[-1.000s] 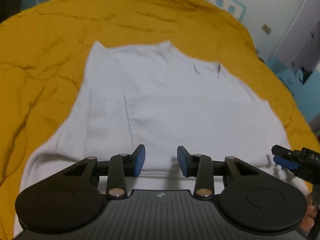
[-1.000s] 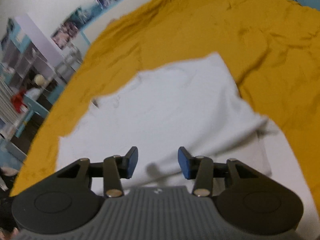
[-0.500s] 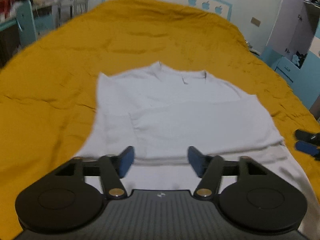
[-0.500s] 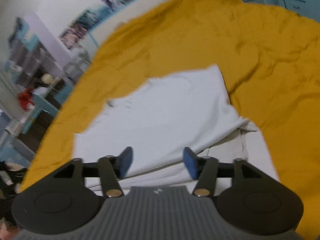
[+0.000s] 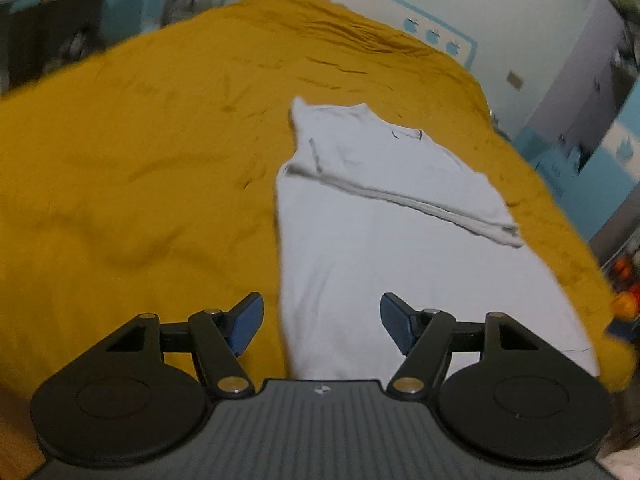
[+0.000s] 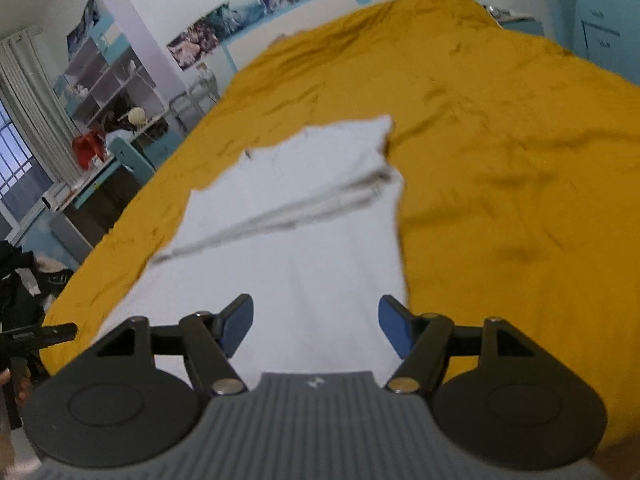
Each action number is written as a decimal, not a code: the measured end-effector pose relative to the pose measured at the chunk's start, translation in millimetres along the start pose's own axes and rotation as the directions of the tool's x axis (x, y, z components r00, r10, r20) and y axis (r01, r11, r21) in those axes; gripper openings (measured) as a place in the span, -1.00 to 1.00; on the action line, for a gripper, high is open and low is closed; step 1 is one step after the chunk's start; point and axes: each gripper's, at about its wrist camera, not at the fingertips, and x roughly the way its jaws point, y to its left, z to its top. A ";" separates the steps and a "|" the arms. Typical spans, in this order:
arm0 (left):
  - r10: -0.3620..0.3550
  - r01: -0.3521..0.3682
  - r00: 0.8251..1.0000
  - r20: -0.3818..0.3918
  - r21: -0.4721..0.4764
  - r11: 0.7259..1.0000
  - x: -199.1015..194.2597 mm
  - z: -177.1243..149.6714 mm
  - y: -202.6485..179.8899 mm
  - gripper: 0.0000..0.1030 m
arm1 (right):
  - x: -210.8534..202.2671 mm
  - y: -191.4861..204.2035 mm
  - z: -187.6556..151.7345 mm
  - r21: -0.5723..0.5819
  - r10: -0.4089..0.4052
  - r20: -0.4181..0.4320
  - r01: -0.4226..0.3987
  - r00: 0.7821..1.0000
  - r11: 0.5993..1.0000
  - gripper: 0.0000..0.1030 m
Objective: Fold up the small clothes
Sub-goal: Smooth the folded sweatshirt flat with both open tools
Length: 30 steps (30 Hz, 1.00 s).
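A white shirt lies flat on the yellow bedspread, collar toward the far end. A folded edge crosses it about halfway up. My left gripper hovers open over the shirt's near left edge, nothing between its blue pads. In the right wrist view the same shirt shows its folded edge running across. My right gripper is open above the shirt's near right edge, holding nothing. The near hem is hidden behind both gripper bodies.
The yellow bedspread spreads wide on both sides of the shirt. Shelves and a cluttered desk stand past the bed's left side. A blue cabinet and some oranges are off the right side.
Both grippers have opened wider and drawn back and upward from the shirt. The shirt now looks smaller and farther off, with its folded part lying loose on top.
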 end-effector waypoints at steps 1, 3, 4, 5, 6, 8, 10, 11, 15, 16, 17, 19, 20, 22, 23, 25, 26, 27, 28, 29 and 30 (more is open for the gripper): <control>-0.022 0.022 1.000 -0.001 -0.035 0.999 -4.6 -3.8 8.6 0.53 | -4.2 -5.4 -5.8 0.017 0.004 -0.004 -0.004 1.000 1.000 0.28; -0.065 0.064 0.998 -0.007 -0.085 0.994 -10.6 -12.0 20.0 0.53 | -8.0 -14.6 -17.2 0.056 0.022 -0.013 -0.022 1.000 0.998 0.28; -0.082 0.081 0.997 -0.010 -0.101 0.992 -10.8 -15.3 23.6 0.53 | -8.9 -18.2 -22.7 0.075 0.023 -0.018 -0.022 1.000 0.997 0.28; -0.098 0.096 0.995 -0.016 -0.111 0.989 -10.0 -17.5 26.5 0.53 | -8.9 -20.1 -27.3 0.089 0.026 -0.020 -0.024 0.999 0.996 0.28; -0.107 0.103 0.994 -0.024 -0.118 0.988 -8.9 -20.1 27.7 0.53 | -8.7 -21.1 -29.9 0.098 0.028 -0.024 -0.026 0.999 0.995 0.28; -0.108 0.101 0.993 -0.045 -0.134 0.986 -3.4 -22.6 30.4 0.52 | -6.7 -22.5 -36.0 0.113 0.025 -0.028 -0.022 0.999 0.993 0.27; -0.116 0.105 0.991 -0.068 -0.148 0.983 2.6 -25.6 33.4 0.49 | -2.5 -24.1 -39.4 0.126 0.028 -0.036 -0.023 0.999 0.992 0.27; -0.126 0.113 0.989 -0.076 -0.155 0.981 6.1 -26.5 33.7 0.49 | -0.3 -24.6 -40.9 0.132 0.026 -0.041 -0.020 0.999 0.991 0.27; -0.199 0.176 0.975 -0.102 -0.197 0.965 19.2 -33.7 31.2 0.46 | 8.3 -27.7 -41.1 0.153 0.036 -0.053 -0.027 0.998 0.988 0.27; -0.206 0.180 0.972 -0.110 -0.206 0.962 23.9 -35.6 30.2 0.46 | 9.9 -27.9 -42.1 0.160 0.038 -0.056 -0.029 0.998 0.987 0.27; -0.210 0.182 0.971 -0.118 -0.212 0.960 29.1 -36.4 29.4 0.46 | 11.2 -27.6 -41.9 0.165 0.040 -0.061 -0.030 0.997 0.986 0.28; -0.211 0.180 0.970 -0.124 -0.221 0.958 38.2 -37.4 27.5 0.45 | 14.9 -27.8 -43.0 0.174 0.041 -0.072 -0.027 0.997 0.984 0.28; -0.209 0.177 0.970 -0.126 -0.230 0.957 42.4 -37.6 26.8 0.45 | 16.1 -27.4 -43.2 0.175 0.036 -0.070 -0.023 0.997 0.984 0.28; -0.220 0.182 0.967 -0.130 -0.253 0.950 49.3 -39.2 27.3 0.45 | 17.0 -26.6 -43.8 0.176 0.028 -0.063 -0.016 0.998 0.984 0.28; -0.231 0.190 0.964 -0.133 -0.263 0.946 53.1 -39.6 27.6 0.45 | 17.6 -26.3 -43.9 0.176 0.026 -0.064 -0.014 0.998 0.984 0.28; -0.240 0.197 0.961 -0.138 -0.268 0.943 58.8 -39.4 26.7 0.45 | 19.6 -27.1 -44.0 0.184 0.027 -0.067 -0.015 0.997 0.983 0.28; -0.243 0.200 0.960 -0.140 -0.266 0.943 59.9 -39.9 25.6 0.45 | 20.8 -28.7 -43.0 0.188 0.032 -0.069 -0.018 0.997 0.982 0.29; -0.247 0.204 0.959 -0.141 -0.264 0.943 60.4 -40.8 25.5 0.46 | 21.7 -29.5 -43.1 0.192 0.037 -0.072 -0.023 0.997 0.981 0.30; -0.247 0.205 0.959 -0.140 -0.263 0.943 62.0 -40.5 25.1 0.45 | 22.0 -29.9 -43.5 0.193 0.039 -0.071 -0.025 0.997 0.981 0.30; -0.243 0.201 0.961 -0.136 -0.264 0.943 63.1 -40.7 24.7 0.42 | 21.8 -30.1 -43.9 0.194 0.041 -0.070 -0.026 0.997 0.981 0.30; -0.232 0.191 0.964 -0.129 -0.273 0.943 64.0 -41.3 25.3 0.37 | 21.6 -30.4 -44.1 0.194 0.043 -0.068 -0.029 0.997 0.980 0.30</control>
